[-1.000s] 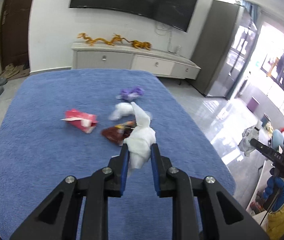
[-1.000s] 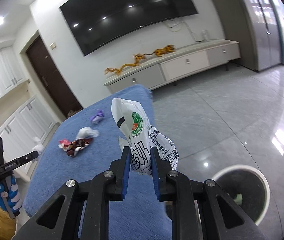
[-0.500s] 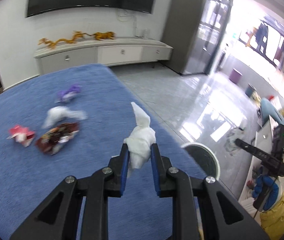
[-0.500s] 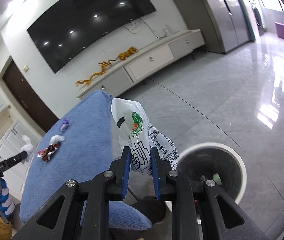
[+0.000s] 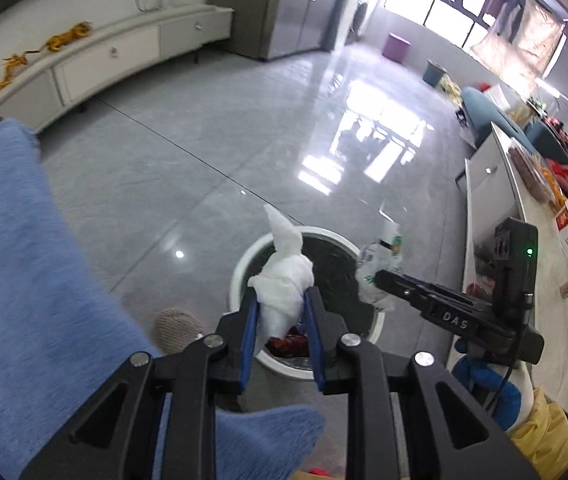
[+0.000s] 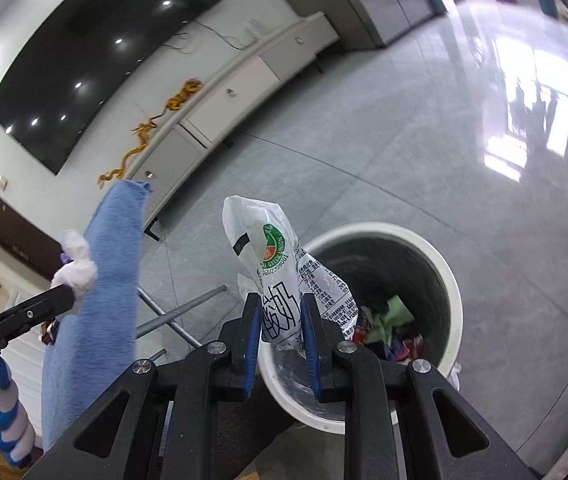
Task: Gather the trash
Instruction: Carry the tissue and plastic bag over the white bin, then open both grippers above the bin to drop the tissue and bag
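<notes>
with the left gripper (image 5: pixel 280 312) pinching a crumpled tissue (image 5: pixel 284 280) and the right gripper (image 6: pixel 282 320) clamped on a printed plastic wrapper (image 6: pixel 280 276), both above the bin (image 6: pixel 450 276) rim, centre each over the opening before spreading the fingers.

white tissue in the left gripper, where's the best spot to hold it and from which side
Grip the thick wadded lower bulge, as the left gripper does now, closing from either side across the wad. The white tissue tapers to a thin twisted tip on top, which would probably slip or tear.
</notes>
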Demonstrator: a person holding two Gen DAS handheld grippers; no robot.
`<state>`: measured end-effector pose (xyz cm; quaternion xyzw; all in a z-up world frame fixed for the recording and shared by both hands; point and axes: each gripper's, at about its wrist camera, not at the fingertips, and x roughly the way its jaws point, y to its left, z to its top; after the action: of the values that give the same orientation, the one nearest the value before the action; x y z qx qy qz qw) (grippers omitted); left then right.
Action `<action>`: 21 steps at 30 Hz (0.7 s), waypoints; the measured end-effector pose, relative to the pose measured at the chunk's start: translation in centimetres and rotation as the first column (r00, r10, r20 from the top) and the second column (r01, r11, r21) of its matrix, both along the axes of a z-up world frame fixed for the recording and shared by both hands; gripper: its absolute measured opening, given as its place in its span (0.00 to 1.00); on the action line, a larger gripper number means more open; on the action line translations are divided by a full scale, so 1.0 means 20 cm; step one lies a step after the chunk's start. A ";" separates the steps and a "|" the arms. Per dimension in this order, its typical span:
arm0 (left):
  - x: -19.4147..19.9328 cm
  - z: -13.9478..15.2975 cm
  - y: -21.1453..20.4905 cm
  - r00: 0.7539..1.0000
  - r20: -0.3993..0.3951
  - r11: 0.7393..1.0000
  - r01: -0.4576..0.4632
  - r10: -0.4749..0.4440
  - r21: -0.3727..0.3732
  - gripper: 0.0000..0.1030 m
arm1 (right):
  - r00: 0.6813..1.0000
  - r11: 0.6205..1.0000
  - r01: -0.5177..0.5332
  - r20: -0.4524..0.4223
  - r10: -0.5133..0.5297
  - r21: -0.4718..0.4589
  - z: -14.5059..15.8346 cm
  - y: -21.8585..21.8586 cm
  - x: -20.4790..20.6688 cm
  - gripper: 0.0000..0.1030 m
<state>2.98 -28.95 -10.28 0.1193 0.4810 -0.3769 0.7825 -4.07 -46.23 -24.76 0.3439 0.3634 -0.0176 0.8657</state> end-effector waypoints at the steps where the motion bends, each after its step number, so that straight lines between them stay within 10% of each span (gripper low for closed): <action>1: 0.00 -0.02 -0.05 1.000 -0.007 1.000 0.014 -0.014 0.005 0.27 | 1.000 1.000 0.007 -0.010 -0.007 0.006 -0.03 -0.02 0.00 0.21; 7: 0.05 -0.12 -0.22 0.998 -0.056 0.999 0.035 -0.035 -0.006 0.58 | 0.997 0.999 0.043 -0.071 -0.042 0.013 -0.16 -0.07 0.03 0.27; 9: 0.04 -0.14 -0.23 0.998 -0.059 0.999 0.035 -0.035 0.001 0.58 | 0.995 0.999 0.052 -0.083 -0.051 0.009 -0.17 -0.08 0.03 0.41; 21: -0.04 0.05 -0.01 0.978 0.184 0.993 -0.107 0.097 0.047 0.58 | 0.996 0.997 0.058 -0.068 -0.061 -0.047 -0.06 -0.02 0.03 0.41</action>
<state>2.11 -29.18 -9.33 0.1504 0.4239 -0.3101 0.8376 -3.54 -46.67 -25.92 0.3340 0.3824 -0.0635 0.8592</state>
